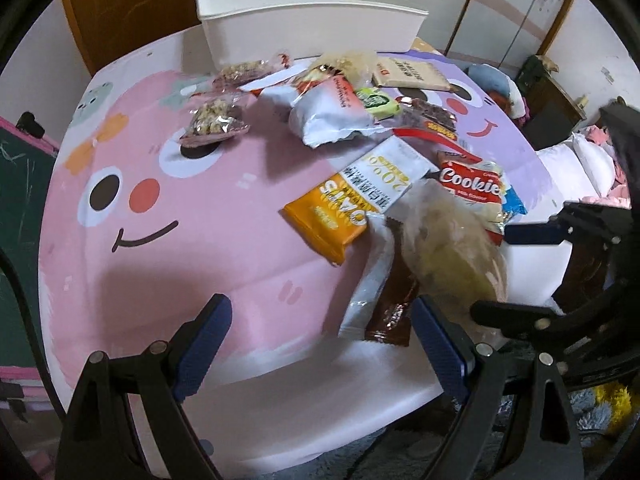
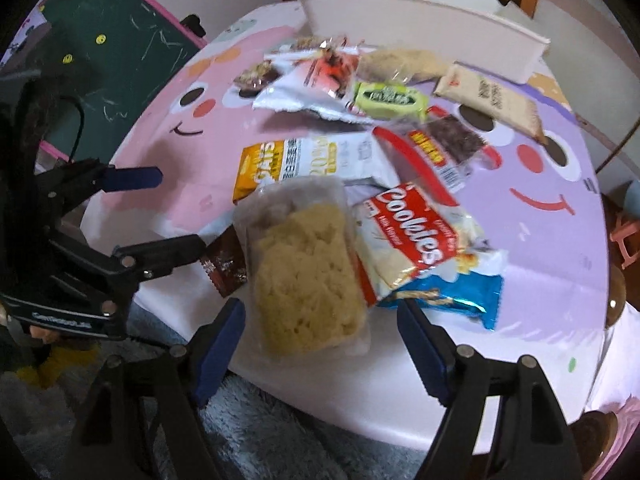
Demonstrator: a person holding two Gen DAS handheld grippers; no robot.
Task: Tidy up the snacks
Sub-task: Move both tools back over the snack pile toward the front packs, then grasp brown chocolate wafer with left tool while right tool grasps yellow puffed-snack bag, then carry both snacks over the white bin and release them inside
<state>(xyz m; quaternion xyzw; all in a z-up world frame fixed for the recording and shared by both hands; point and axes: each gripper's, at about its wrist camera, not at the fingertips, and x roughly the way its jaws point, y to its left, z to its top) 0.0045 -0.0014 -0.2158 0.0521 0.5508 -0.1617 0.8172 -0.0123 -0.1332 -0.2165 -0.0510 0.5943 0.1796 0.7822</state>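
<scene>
Several snack packs lie scattered on a round table with a pink and purple cartoon cloth [image 1: 160,264]. A clear pack of yellow noodle cake [image 2: 308,276] lies near the front edge between the open fingers of my right gripper [image 2: 320,344]. A red Cookies pack [image 2: 416,240], an orange oats pack [image 1: 340,216] and a brown sachet [image 1: 394,304] lie beside it. My left gripper [image 1: 320,344] is open and empty over the pink cloth, left of the brown sachet. A white bin [image 1: 312,28] stands at the far edge.
A green chalkboard [image 2: 108,60] stands left of the table. White pillows [image 1: 576,168] and clutter lie to the right. A wooden cabinet [image 1: 132,8] stands behind the bin. Grey shaggy rug [image 2: 256,432] covers the floor below the table edge.
</scene>
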